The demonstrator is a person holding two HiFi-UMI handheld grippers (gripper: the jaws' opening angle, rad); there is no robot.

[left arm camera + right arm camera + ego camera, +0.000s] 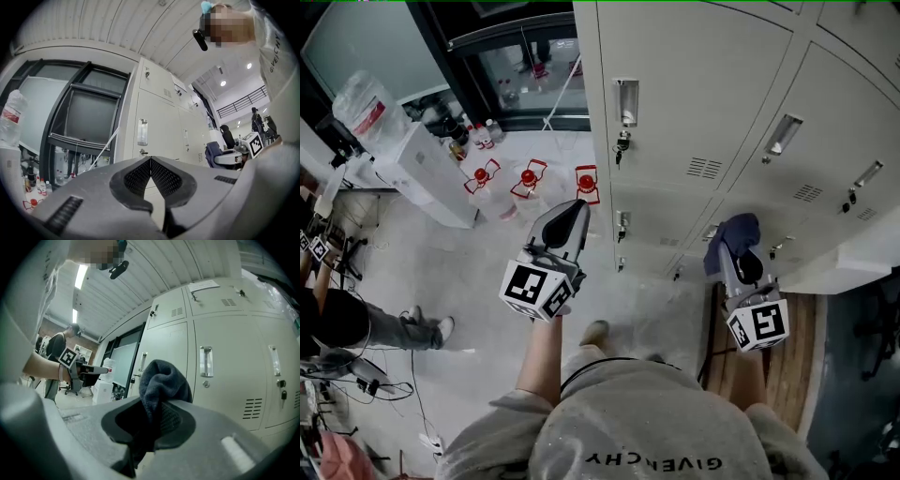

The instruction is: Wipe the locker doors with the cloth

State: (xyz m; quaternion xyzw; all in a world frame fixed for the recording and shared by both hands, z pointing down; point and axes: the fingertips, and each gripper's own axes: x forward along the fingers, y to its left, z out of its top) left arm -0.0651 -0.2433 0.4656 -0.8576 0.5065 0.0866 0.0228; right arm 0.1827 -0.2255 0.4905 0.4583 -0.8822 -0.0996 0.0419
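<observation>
One cloth [165, 379] | dark, bunched, pinched in right gripper [157, 420], wad proud of its tips so fabric, not jaw, meets locker doors [225, 380] ahead | left gripper [150, 169]: jaws pressed together on nothing, facing the doors, likely spare

"GIVENCHY" on grey sweatshirt [652, 441] chest, upside down in head view; same txt on sleeve [274, 49].

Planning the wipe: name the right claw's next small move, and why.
Probably ease the right claw forward until the cloth presses on the door ahead: the cloth is clamped in it, bunched past the tips, seemingly short of the door.
</observation>
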